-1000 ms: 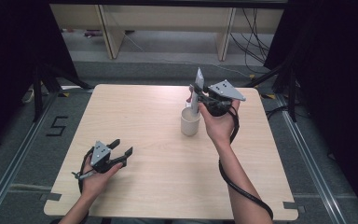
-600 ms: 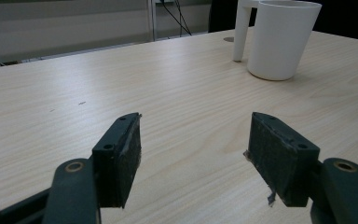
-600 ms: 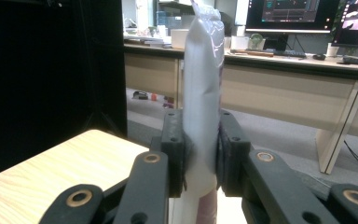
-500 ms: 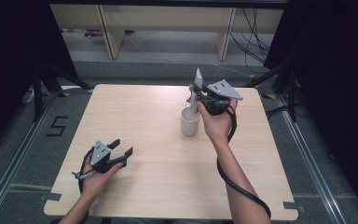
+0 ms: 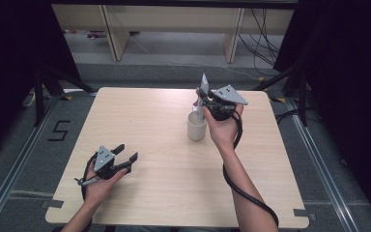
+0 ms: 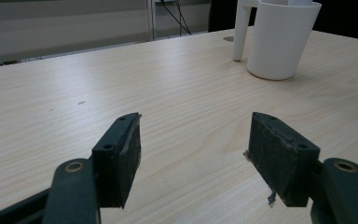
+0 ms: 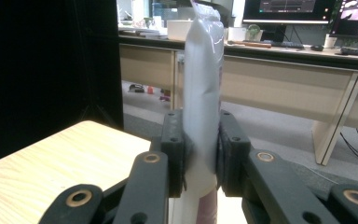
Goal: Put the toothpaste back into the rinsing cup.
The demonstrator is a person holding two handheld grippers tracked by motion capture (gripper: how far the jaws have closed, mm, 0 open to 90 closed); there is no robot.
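right gripper (image 5: 202,99) clamps a white tube (image 7: 203,84) above the cup (image 5: 196,126), probably lowering it in next; left gripper (image 5: 125,158) idles released, nearer the person

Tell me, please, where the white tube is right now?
In the high view, the white tube is clamped upright in the right gripper, over the white cup at the table's far right.

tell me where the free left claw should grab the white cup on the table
Take the white cup across its lower body, coming in level from the near side, as the left claw already faces it with open jaws. The wall narrows toward the base, so the pads would likely seat best low down. Avoid the rim: the tube clamped in the right claw stands just above it.
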